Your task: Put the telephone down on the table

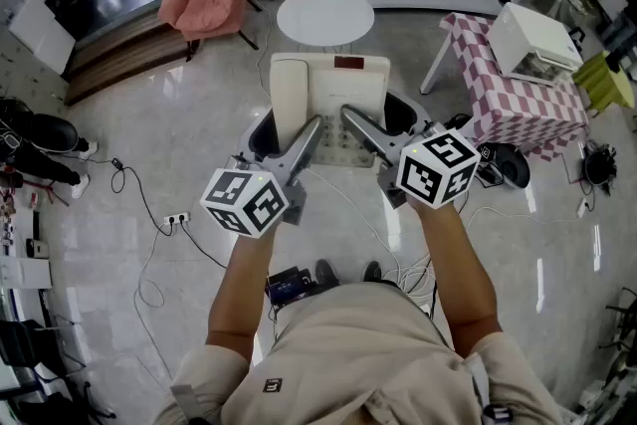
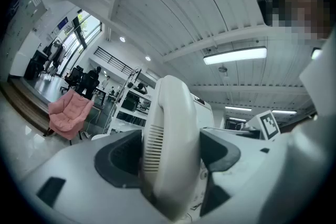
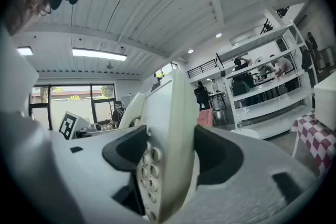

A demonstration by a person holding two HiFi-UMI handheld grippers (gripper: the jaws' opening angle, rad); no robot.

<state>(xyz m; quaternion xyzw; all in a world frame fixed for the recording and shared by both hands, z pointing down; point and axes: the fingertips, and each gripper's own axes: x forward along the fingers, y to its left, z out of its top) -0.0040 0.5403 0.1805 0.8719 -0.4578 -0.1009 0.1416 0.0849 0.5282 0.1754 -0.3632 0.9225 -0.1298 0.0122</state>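
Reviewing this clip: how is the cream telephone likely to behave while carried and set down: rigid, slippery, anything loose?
The telephone looks like a rigid plastic shell, so it probably won't flex between the left gripper and right gripper. Its smooth casing may slip. The handset seems only cradled, so tilting could dislodge it.

A beige short-sleeved shirt [image 1: 368,353] is worn; left gripper [image 1: 269,136] and right gripper [image 1: 400,117] are pale grey with black-and-white marker cubes [image 1: 246,202].
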